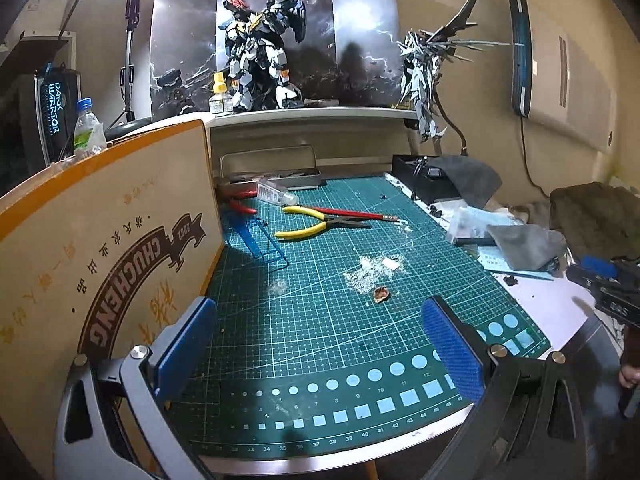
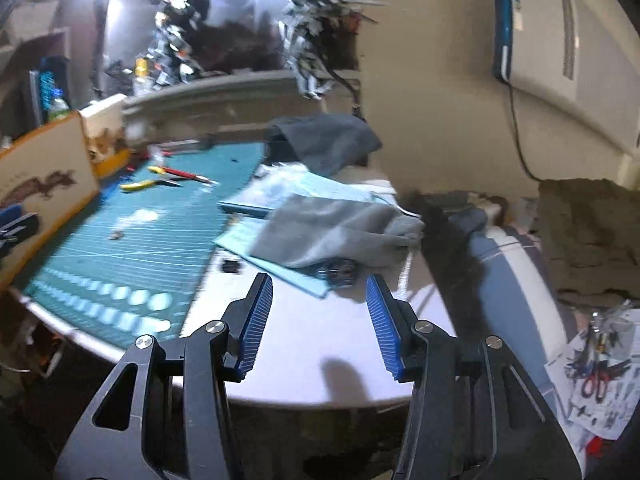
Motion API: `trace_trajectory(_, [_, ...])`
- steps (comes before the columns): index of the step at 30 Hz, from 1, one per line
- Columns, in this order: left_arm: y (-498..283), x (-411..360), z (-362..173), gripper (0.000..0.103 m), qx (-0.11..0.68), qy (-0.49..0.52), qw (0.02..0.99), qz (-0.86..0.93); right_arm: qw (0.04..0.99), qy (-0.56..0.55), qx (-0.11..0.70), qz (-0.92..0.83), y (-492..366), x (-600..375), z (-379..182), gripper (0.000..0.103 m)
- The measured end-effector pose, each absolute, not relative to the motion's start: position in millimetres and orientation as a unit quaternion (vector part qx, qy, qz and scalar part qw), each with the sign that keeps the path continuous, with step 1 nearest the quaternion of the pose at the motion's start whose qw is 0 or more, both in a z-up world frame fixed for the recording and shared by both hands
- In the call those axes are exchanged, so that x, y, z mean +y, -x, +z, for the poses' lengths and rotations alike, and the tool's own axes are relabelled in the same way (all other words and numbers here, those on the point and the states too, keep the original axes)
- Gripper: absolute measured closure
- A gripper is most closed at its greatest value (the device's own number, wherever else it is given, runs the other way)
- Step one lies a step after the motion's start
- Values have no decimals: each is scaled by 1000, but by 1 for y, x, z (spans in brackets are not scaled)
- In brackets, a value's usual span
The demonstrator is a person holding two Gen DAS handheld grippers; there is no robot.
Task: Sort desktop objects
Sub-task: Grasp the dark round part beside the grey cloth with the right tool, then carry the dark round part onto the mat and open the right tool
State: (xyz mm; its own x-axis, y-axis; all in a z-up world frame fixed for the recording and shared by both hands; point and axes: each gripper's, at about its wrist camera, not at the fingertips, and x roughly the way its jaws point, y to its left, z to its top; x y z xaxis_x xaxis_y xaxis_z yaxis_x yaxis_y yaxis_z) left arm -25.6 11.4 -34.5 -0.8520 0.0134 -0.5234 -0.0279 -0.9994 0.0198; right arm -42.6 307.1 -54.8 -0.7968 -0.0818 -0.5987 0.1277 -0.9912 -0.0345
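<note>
A green cutting mat (image 1: 320, 320) covers the desk. Yellow-handled pliers (image 1: 308, 222) and a red pencil (image 1: 352, 213) lie on its far part, next to a blue plastic frame (image 1: 264, 240) and red-handled cutters (image 1: 240, 204). White scraps (image 1: 372, 270) and a brown bit (image 1: 380, 293) sit mid-mat. My left gripper (image 1: 320, 312) hovers open over the mat's near half, nothing between its blue pads. My right gripper (image 2: 320, 284) stands open above the bare white desk (image 2: 320, 360), just short of a grey pouch (image 2: 332, 228) lying on light blue sheets (image 2: 280, 196).
A printed cardboard box (image 1: 100, 248) stands along the mat's left edge, close to my left finger. A metal tin (image 1: 276, 168) and a black box under dark cloth (image 1: 452, 180) sit at the back. Model robots (image 1: 260, 52) stand on the shelf. Red scissors (image 2: 596, 384) lie far right.
</note>
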Motion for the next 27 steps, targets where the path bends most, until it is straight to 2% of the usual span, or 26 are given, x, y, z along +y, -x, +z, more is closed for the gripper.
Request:
trace_trajectory(13, [28, 7, -36, 0, 17, 283, 5, 959, 54, -353, 30, -934, 85, 310, -78, 76])
trace_trajectory(27, [23, 3, -40, 0, 11, 291, 9, 956, 60, -338, 34, -939, 70, 309, -61, 76])
